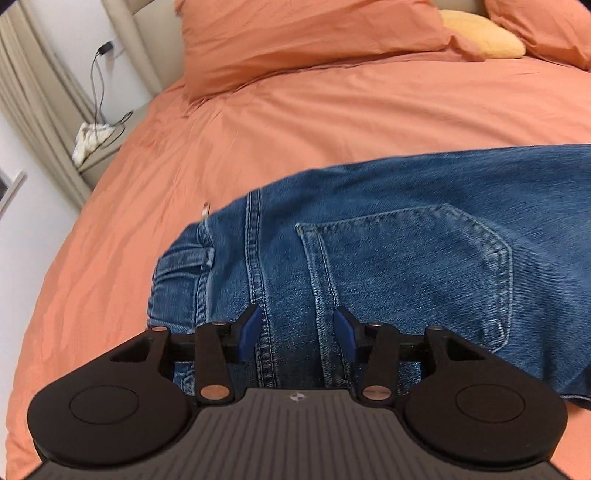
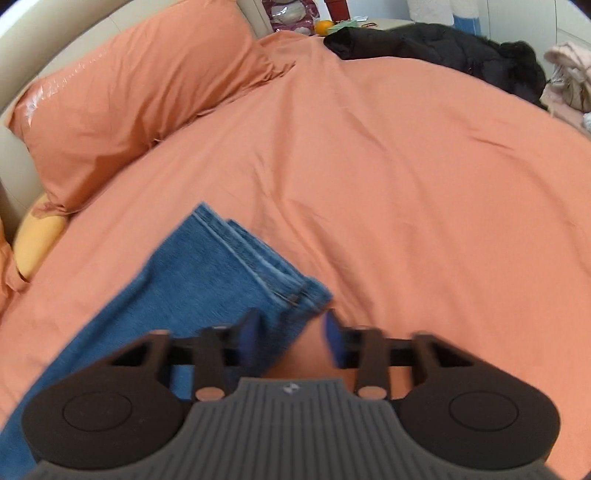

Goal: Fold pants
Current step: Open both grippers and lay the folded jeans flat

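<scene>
Orange bed (image 1: 332, 122); jeans (image 1: 388, 258) tag (image 1: 205, 211) seemingly unreadable.

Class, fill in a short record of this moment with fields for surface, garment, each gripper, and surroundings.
Surface: bed with an orange duvet
Garment: blue jeans, lying flat, back pocket facing up, legs stacked with the hems together
Left gripper: open, over the seat of the jeans near the pocket
Right gripper: open, at the hem end, one finger over denim, the other over duvet
Surroundings: orange pillows, yellow cushion, black jacket at the bed's far edge
</scene>
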Tool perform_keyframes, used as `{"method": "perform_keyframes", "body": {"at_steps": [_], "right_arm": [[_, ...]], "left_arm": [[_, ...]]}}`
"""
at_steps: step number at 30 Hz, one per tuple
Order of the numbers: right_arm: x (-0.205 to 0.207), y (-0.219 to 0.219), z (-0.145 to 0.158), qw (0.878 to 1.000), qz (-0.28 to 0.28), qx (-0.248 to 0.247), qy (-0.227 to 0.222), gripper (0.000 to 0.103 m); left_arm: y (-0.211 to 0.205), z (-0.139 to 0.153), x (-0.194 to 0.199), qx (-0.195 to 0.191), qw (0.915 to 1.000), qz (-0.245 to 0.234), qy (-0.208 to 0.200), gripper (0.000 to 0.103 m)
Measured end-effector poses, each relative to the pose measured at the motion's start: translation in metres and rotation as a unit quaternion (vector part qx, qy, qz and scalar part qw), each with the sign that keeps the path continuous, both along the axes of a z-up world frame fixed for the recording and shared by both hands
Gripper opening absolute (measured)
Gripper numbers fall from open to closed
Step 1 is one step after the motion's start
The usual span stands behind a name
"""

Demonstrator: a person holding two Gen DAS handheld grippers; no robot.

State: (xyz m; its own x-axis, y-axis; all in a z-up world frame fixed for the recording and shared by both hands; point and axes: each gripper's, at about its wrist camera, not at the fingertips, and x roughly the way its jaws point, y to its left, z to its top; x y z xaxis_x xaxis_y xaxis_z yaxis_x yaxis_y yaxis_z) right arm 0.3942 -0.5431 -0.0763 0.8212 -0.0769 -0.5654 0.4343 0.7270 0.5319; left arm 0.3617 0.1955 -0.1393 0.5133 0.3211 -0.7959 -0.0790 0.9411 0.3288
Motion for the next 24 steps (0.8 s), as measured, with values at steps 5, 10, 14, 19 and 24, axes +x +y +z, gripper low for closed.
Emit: {"method": "perform_keyframes", "body": {"at_steps": [5, 10, 14, 19, 24], "right_arm": [[0.004, 0.013, 0.036, 0.997, 0.02, -0.068, 0.007, 0.0], [-0.004, 0.008, 0.07, 0.99, -0.001, -0.138, -0.025, 0.0], [0.013, 0.007, 0.032, 0.991, 0.005, -0.131, 0.038, 0.0], [0.02, 0.005, -0.002, 0.991, 0.014, -0.113, 0.065, 0.002], [0.003, 0.023, 0.006, 0.982, 0.036, -0.174, 0.07, 0.028]], "left_arm": [[-0.014, -0.01, 0.006, 0.045, 0.9987, -0.016, 0.018, 0.052], [-0.016, -0.021, 0.009, 0.041, 0.9981, -0.03, 0.036, 0.045], [-0.012, -0.03, 0.013, 0.035, 0.9983, -0.025, 0.04, 0.044], [-0.011, -0.028, 0.014, 0.035, 0.9977, -0.031, 0.049, 0.044], [-0.02, -0.006, -0.01, 0.049, 0.9966, -0.061, 0.024, 0.044]]}}
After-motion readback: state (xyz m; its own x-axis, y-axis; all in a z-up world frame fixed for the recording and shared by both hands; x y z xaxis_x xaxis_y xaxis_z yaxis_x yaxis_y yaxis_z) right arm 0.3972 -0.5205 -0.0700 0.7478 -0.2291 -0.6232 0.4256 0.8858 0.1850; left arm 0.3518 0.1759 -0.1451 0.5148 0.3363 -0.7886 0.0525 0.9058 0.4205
